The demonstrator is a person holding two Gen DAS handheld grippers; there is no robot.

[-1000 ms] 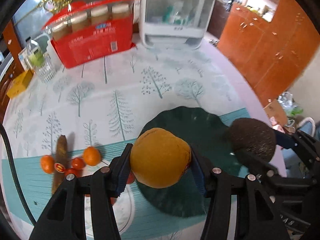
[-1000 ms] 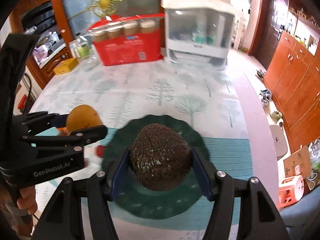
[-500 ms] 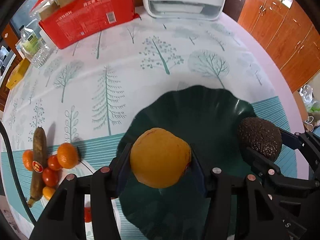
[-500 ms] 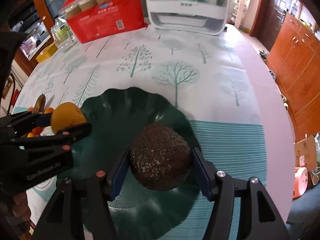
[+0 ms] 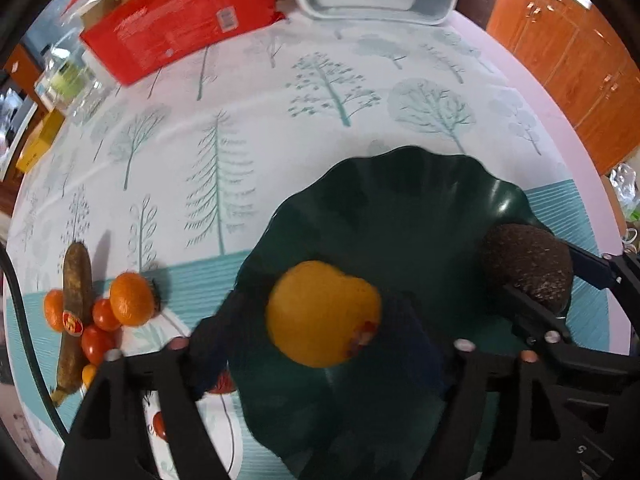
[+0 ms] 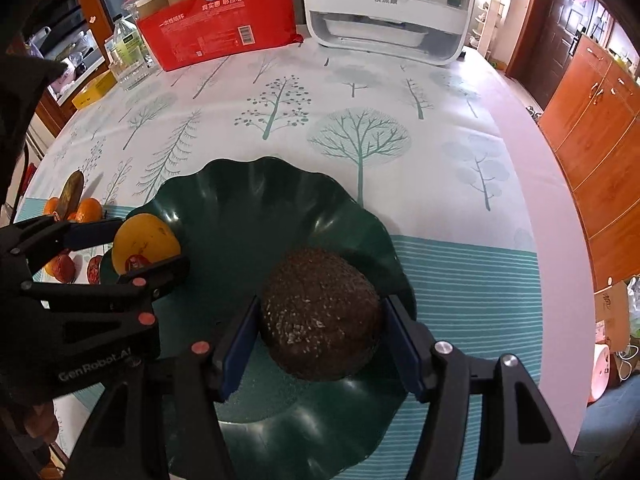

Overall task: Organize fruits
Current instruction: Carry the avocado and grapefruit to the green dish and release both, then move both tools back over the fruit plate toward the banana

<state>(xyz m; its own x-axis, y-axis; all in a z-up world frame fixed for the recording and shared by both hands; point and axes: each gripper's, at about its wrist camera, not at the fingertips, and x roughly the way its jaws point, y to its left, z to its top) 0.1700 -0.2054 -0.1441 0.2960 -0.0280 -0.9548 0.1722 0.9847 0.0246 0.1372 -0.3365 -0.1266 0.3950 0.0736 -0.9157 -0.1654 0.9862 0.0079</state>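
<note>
Fruits over a dark green scalloped plastic bowl (image 6: 248,196) on the counter (image 6: 440,128), which is covered by a tree-print cloth. Our left hand-held gripper (image 5: 320,344) appears to pinch a round yellow-orange fruit (image 5: 322,314) above the bowl's near left rim, though its fingers are blurred. Our right hand-held gripper (image 6: 320,340) clamps a dark brown, rough-skinned avocado (image 6: 320,314) between blue pads (image 6: 238,338) over the bowl's near right part. Left of the bowl lie small oranges (image 5: 131,299), red tomatoes (image 5: 98,342) and a brown elongated fruit (image 5: 74,320). A red carton (image 6: 216,38) and white appliance (image 6: 390,8) stand at the far edge.
</note>
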